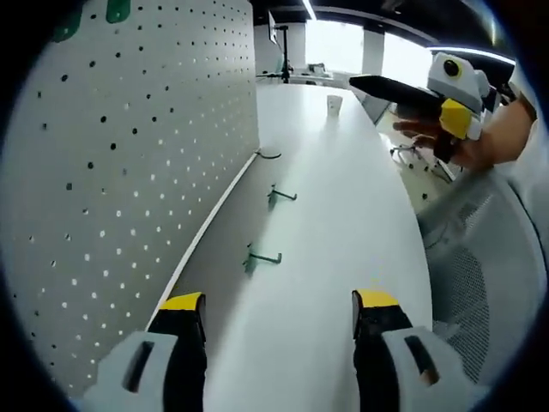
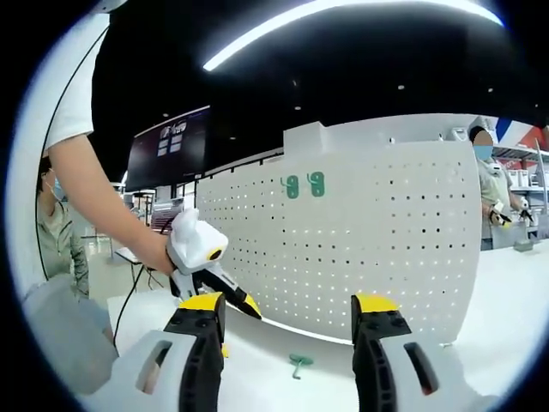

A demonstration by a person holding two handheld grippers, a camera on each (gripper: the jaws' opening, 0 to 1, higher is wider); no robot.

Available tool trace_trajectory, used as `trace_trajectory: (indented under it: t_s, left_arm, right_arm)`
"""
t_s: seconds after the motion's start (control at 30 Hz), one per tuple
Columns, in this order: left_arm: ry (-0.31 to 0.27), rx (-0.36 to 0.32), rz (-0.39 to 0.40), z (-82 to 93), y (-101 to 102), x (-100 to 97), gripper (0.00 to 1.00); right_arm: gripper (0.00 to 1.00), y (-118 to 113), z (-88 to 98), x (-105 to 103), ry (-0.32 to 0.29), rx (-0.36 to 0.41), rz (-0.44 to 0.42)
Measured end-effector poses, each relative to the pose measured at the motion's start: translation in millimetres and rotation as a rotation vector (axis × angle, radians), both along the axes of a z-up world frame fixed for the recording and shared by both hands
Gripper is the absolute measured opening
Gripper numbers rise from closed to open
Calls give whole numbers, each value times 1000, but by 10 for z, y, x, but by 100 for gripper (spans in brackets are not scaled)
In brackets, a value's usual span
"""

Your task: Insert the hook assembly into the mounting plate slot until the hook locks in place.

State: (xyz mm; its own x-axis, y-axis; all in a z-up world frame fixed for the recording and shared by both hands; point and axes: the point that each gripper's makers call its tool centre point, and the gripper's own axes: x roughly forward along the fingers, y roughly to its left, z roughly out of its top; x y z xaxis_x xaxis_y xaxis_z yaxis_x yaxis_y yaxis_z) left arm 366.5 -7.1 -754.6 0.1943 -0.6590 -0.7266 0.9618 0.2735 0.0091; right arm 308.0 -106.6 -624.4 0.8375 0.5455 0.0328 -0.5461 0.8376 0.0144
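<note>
Hooks [image 1: 262, 257] lie on the white table [image 1: 343, 223] beside the pegboard [image 1: 129, 172], ahead of the left gripper [image 1: 279, 313], jaws apart, empty. Right gripper [image 2: 287, 318], also parted and empty, hovers above one hook [image 2: 299, 365].

You're working at a long white table [image 1: 343, 215] under a dark ceiling [image 2: 360, 69] with bright strip lights [image 2: 283, 30], windows [image 1: 339, 43] glowing beyond, a mesh chair [image 1: 480, 283] beside you.
</note>
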Motion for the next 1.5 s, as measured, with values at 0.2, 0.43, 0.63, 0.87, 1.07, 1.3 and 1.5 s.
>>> trace_trajectory:
  t_s: [0.2, 0.43, 0.63, 0.87, 1.07, 1.3, 1.5]
  left_arm:
    - [12, 33, -34, -102, -84, 62, 71]
    - [26, 81, -91, -221, -183, 84, 71]
    - [31, 110, -129, -288, -270, 144, 70]
    - [35, 174, -181, -394, -308, 189, 68]
    - [40, 231, -218, -523, -316, 237, 67]
    - [49, 256, -237, -607, -398, 280, 66]
    - [56, 293, -264, -680, -418, 291, 66]
  right_arm:
    - [57, 7, -10, 0, 1, 0, 3]
    - [57, -3, -13, 3, 5, 4, -1]
    - [56, -27, -11, 13, 7, 9, -8]
    - [55, -48, -4, 15, 7, 11, -15]
    - [55, -54, 1, 16, 6, 13, -17]
    - [55, -101, 7, 29, 4, 21, -32]
    - [55, -95, 10, 26, 4, 21, -30]
